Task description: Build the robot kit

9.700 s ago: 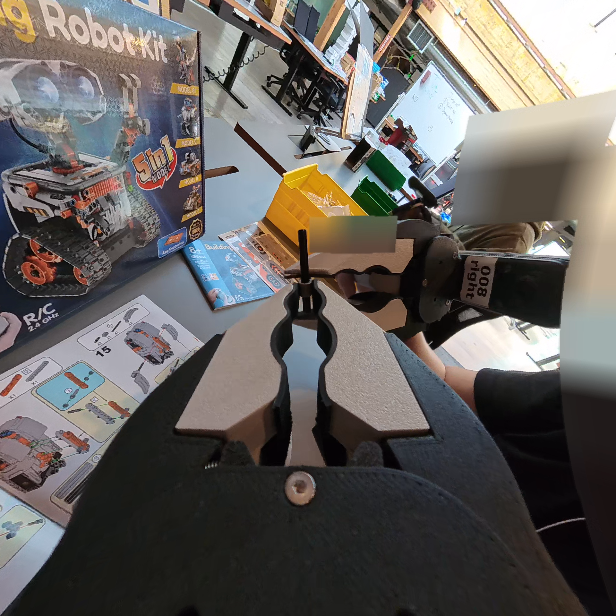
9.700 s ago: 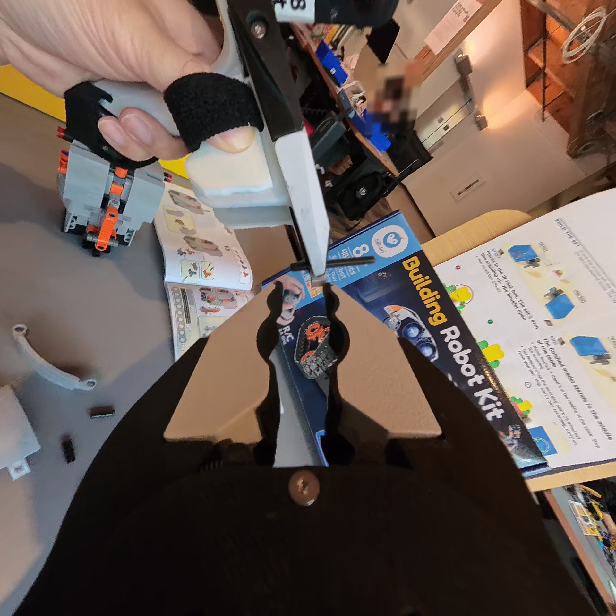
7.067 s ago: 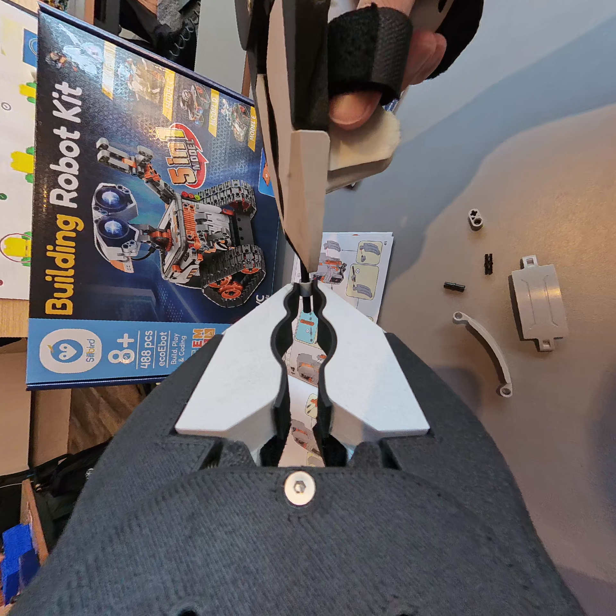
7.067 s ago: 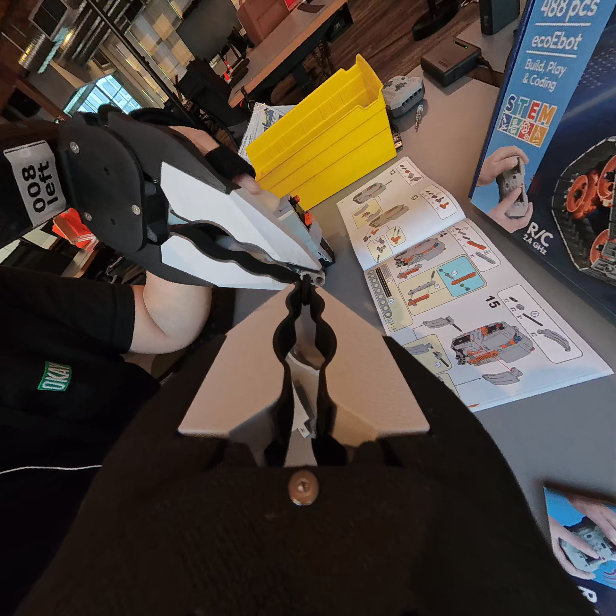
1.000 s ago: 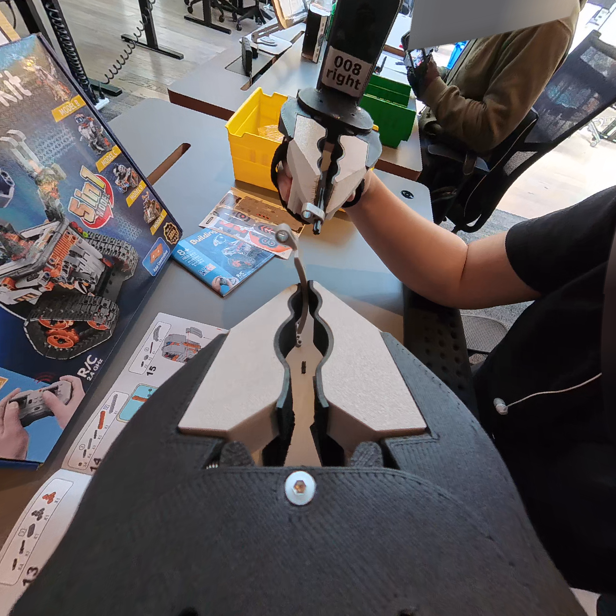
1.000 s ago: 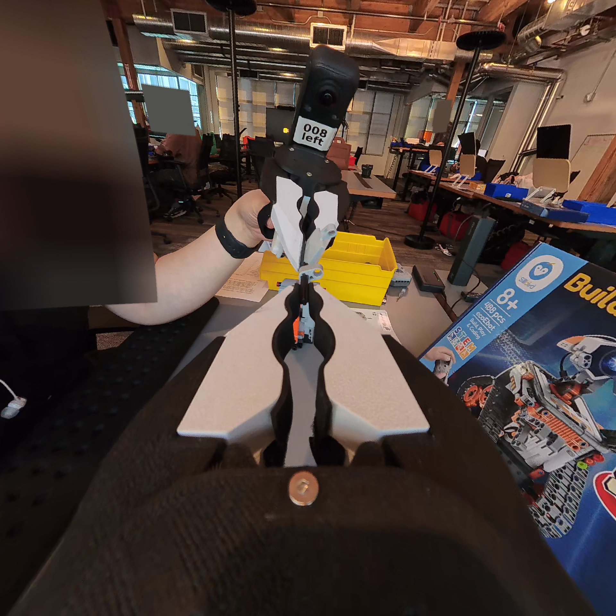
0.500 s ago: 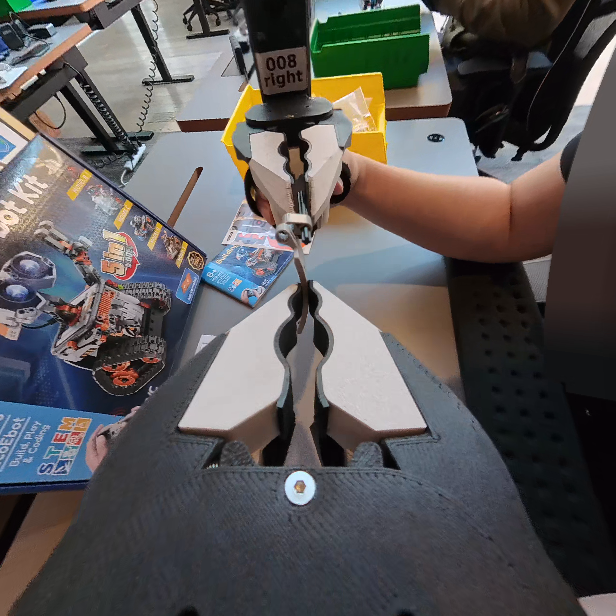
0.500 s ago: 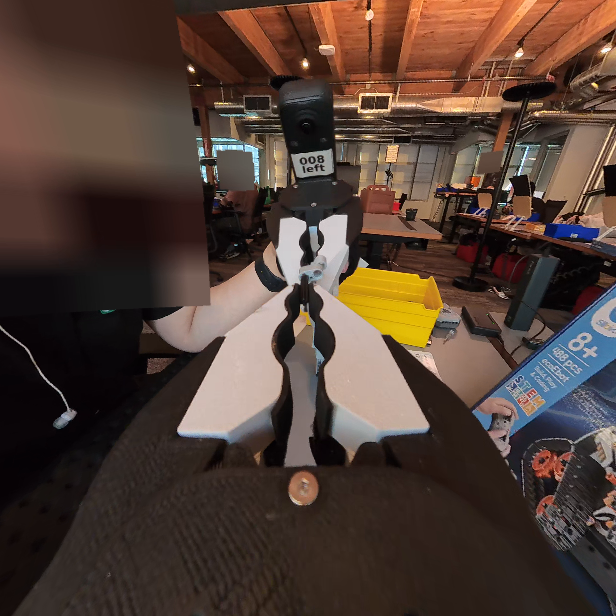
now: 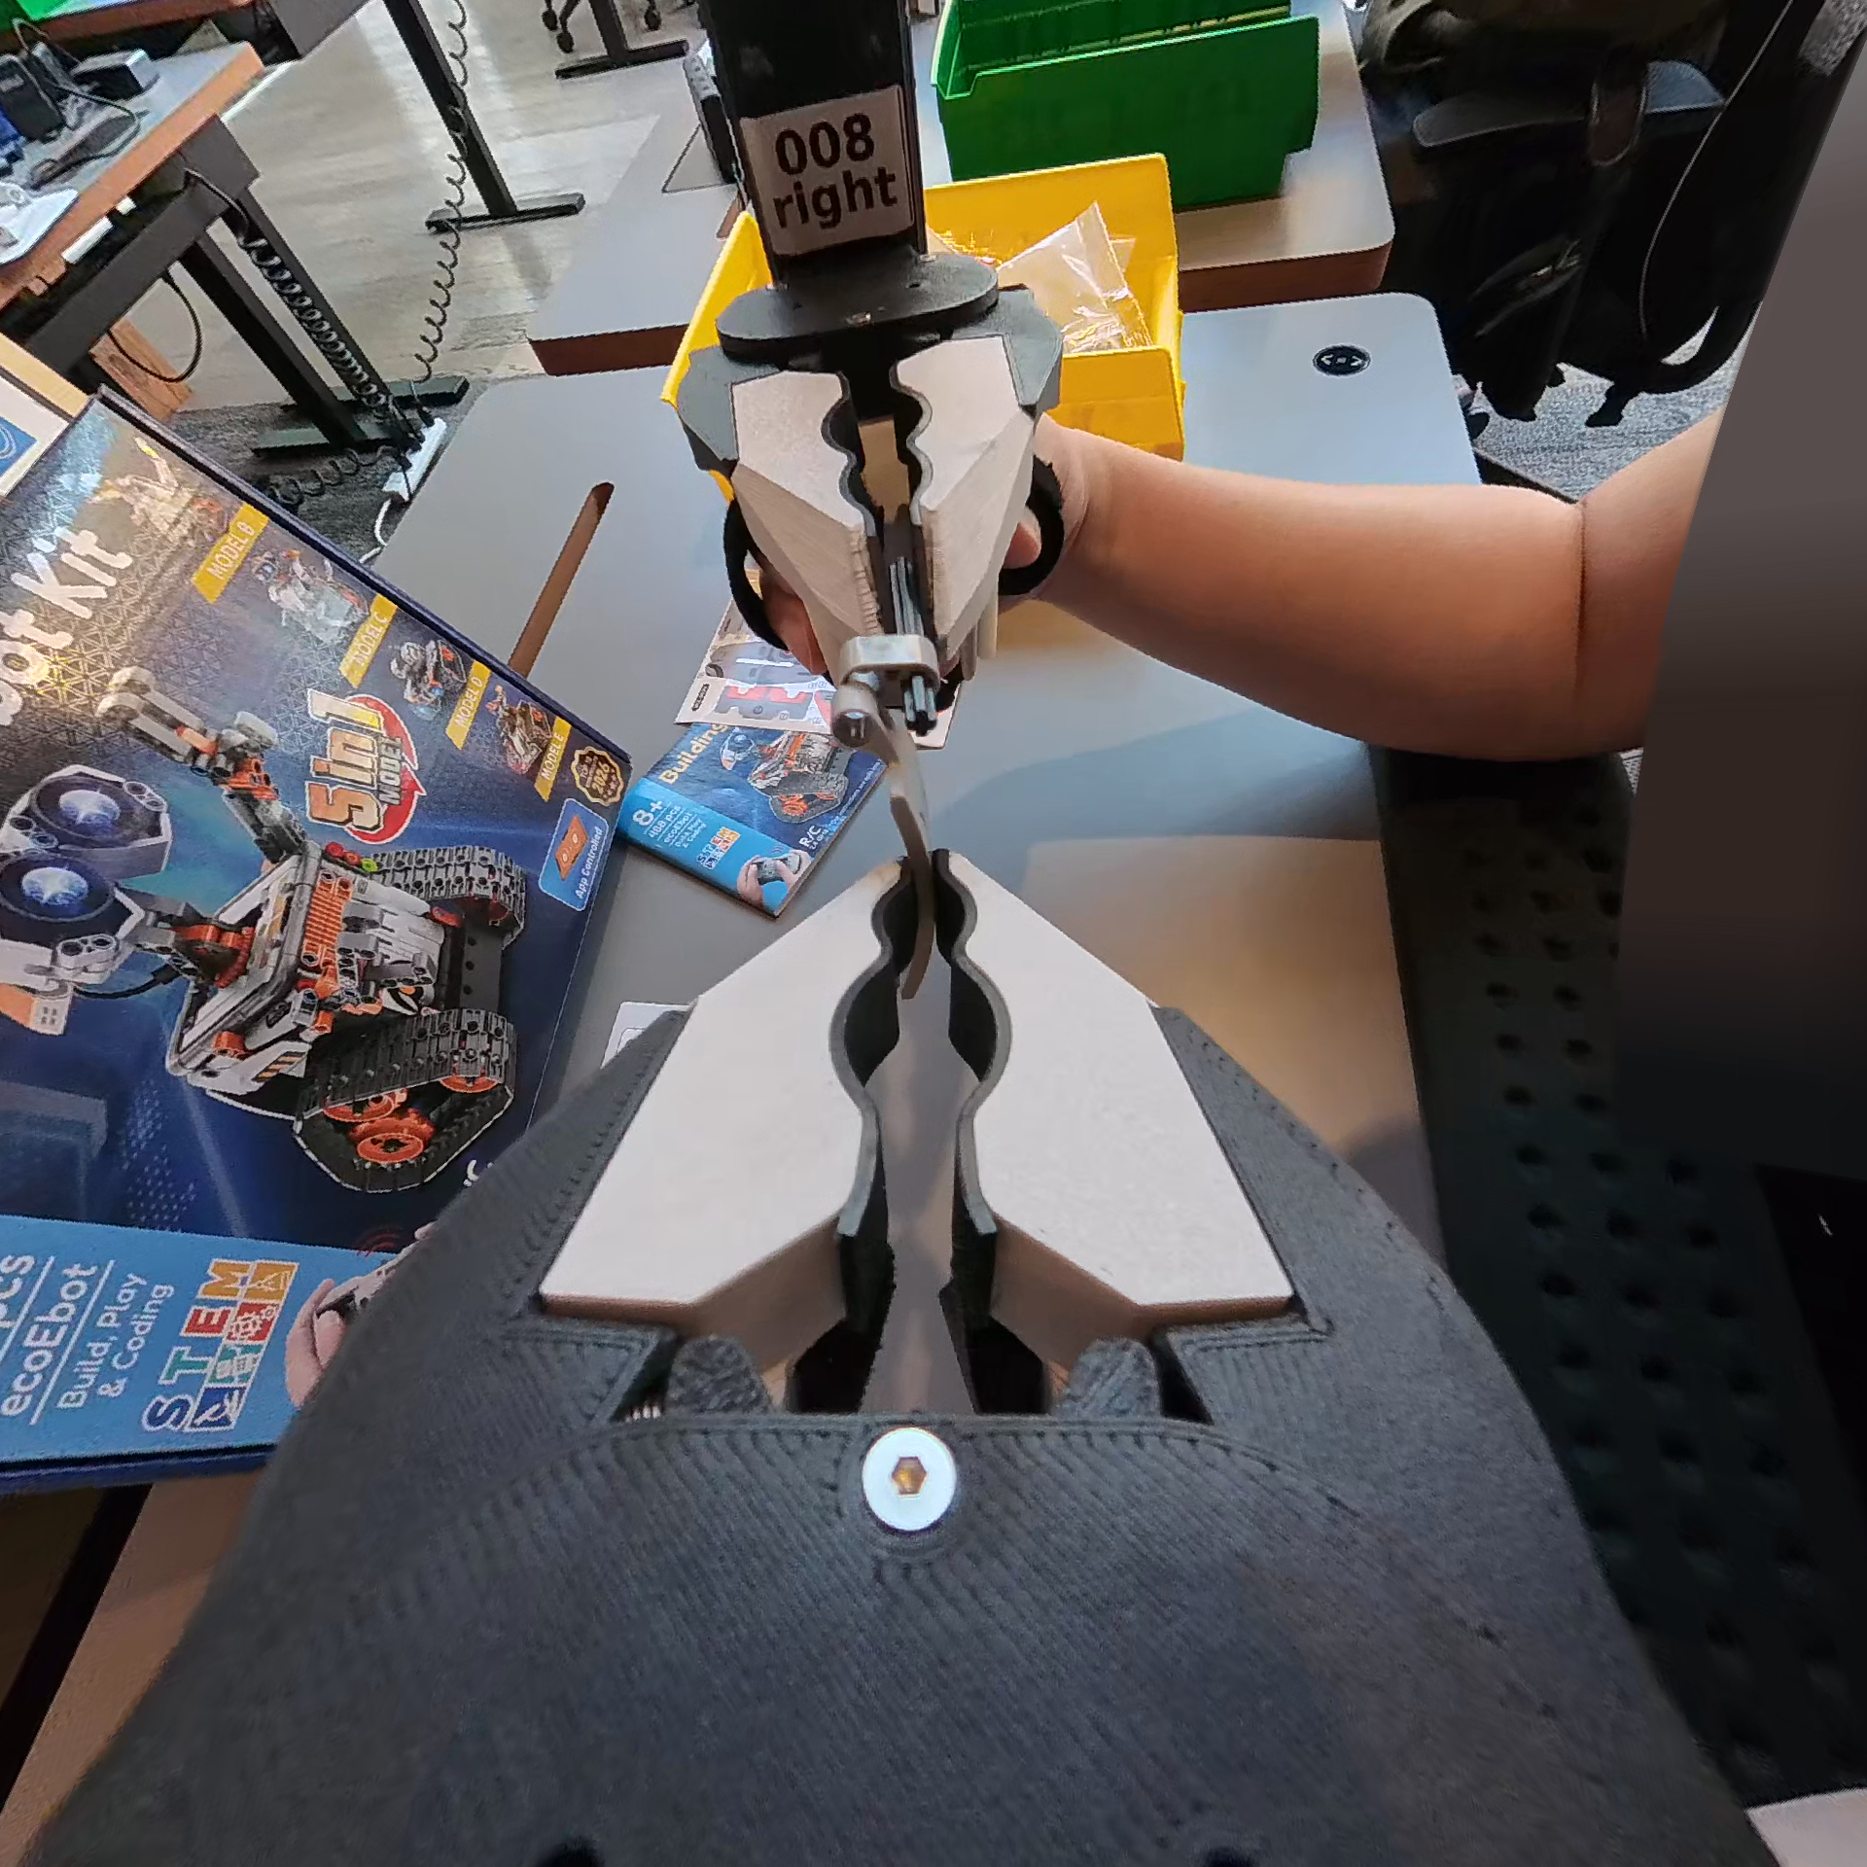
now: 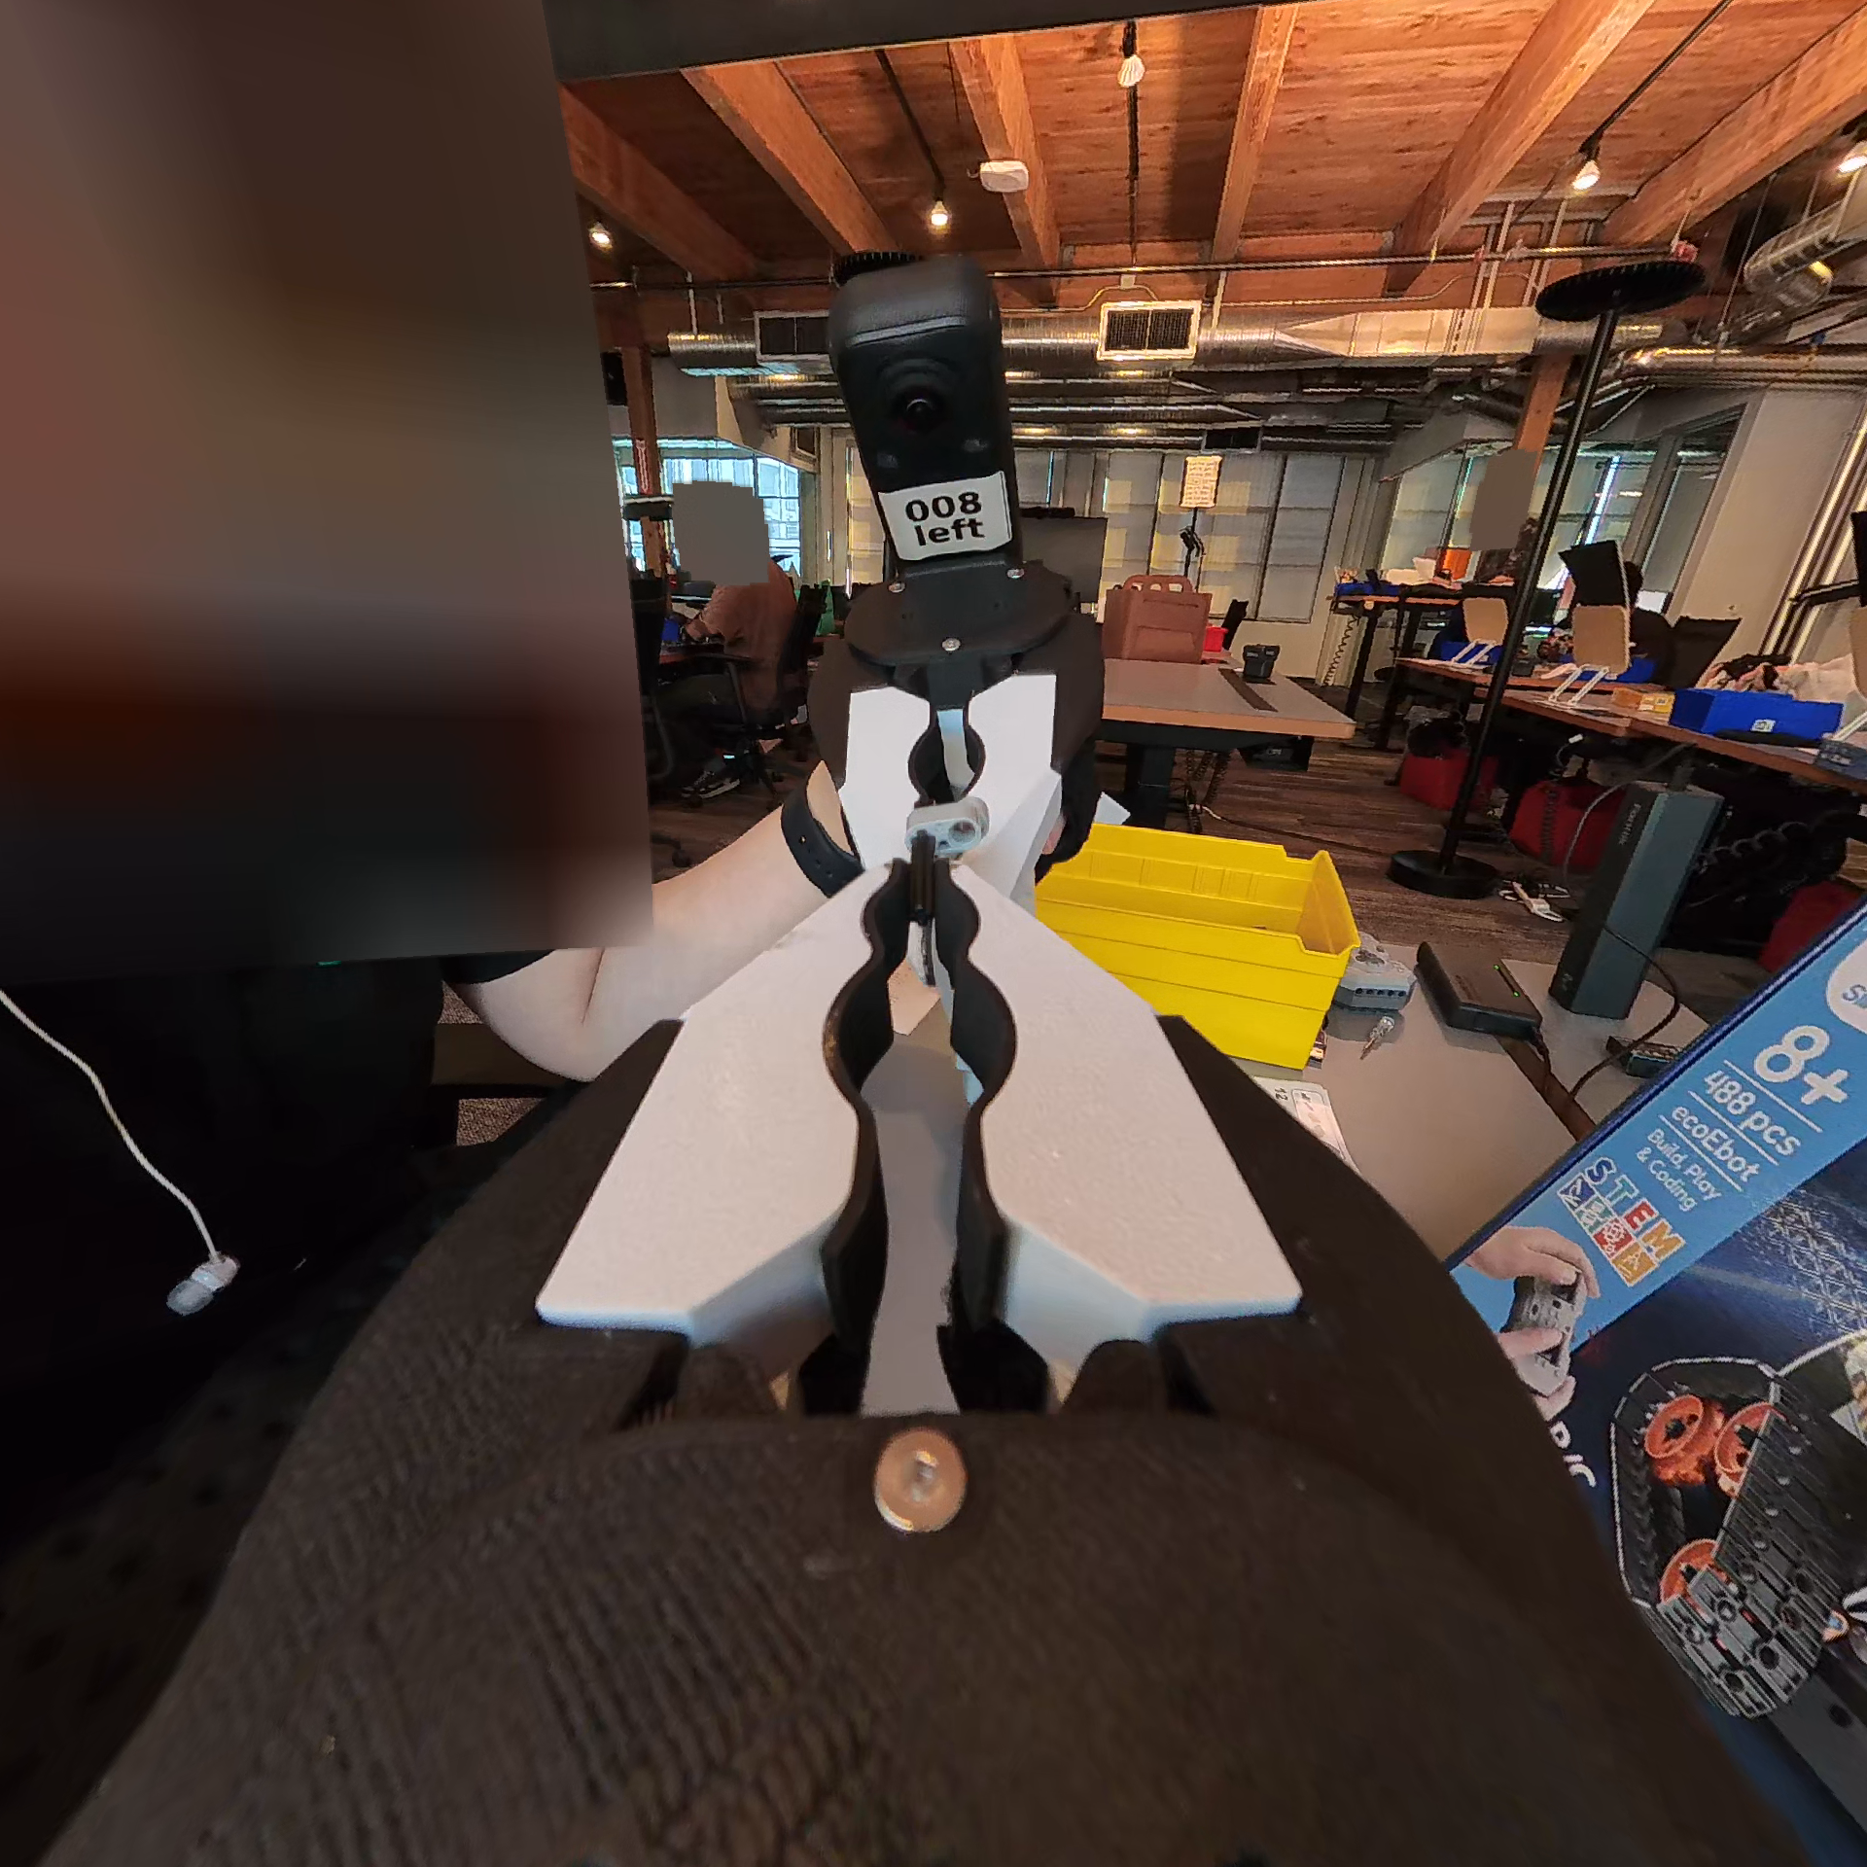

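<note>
My left gripper [image 9: 917,859] is shut on a thin curved grey piece [image 9: 902,788], held in the air; its eyelet end [image 9: 857,719] points away from me. My right gripper [image 9: 902,652] faces it tip to tip and is shut on a short black axle [image 10: 921,894] that carries a small grey connector [image 10: 948,823]. The eyelet sits right beside the axle's tip [image 9: 917,702] and under the connector [image 9: 889,652]; I cannot tell whether they touch. In the right wrist view, my right gripper [image 10: 919,871] almost meets the left gripper [image 10: 945,808].
Below lies a grey table [image 9: 1263,485] with a blue robot kit box [image 9: 253,808] at the left, a small blue booklet [image 9: 758,808], a yellow bin [image 9: 1111,303] and a green bin [image 9: 1121,91] behind it. A person's forearm [image 9: 1364,626] reaches in from the right. A black perforated seat [image 9: 1566,1010] is nearby. The tips of both grippers are at nearly the same place. The black perforated seat [image 9: 1566,1010] is about equally far from each gripper, around 30 cm. The right camera catches it too, in the right wrist view [image 10: 232,1480].
The two grippers have closed in on each other in the air; the curved piece's eyelet now sits at the axle's tip. Earlier my left gripper held the black axle, which the right now holds.
</note>
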The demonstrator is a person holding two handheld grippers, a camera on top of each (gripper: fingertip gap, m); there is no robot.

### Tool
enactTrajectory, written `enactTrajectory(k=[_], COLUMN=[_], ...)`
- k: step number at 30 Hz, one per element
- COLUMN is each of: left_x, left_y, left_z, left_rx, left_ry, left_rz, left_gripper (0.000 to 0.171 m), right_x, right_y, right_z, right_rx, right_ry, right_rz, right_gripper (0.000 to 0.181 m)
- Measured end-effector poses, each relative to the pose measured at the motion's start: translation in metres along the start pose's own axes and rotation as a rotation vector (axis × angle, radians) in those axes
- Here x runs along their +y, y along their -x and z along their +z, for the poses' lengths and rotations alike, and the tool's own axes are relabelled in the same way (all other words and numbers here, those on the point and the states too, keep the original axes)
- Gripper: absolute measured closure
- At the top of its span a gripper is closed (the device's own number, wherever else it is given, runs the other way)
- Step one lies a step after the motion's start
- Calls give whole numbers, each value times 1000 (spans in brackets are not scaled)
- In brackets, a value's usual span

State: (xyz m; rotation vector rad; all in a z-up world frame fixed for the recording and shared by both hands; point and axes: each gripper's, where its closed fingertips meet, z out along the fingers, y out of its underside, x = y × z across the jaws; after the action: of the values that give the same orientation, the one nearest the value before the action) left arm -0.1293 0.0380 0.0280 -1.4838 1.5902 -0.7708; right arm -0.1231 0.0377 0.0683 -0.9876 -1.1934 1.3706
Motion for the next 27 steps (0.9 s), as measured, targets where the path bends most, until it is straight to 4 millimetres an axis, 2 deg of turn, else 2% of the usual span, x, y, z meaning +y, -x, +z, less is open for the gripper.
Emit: enactTrajectory(k=[7, 22, 25, 27], left_x=[1, 5, 6, 8], left_y=[0, -1, 5, 11], left_z=[0, 5, -4, -14], left_rx=[-16, -18, -50, -79], left_ry=[15, 52, 50, 42], left_rz=[13, 26, 12, -9], left_gripper=[171, 171, 171, 171], right_x=[2, 4, 10, 28], right_y=[-2, -1, -6, -14], right_z=[-4, 3, -8, -18], right_rx=[24, 21, 51, 85], right_ry=[32, 57, 86, 163], right_rz=[-8, -18, -12, 53], right_gripper=[180, 180, 179, 180])
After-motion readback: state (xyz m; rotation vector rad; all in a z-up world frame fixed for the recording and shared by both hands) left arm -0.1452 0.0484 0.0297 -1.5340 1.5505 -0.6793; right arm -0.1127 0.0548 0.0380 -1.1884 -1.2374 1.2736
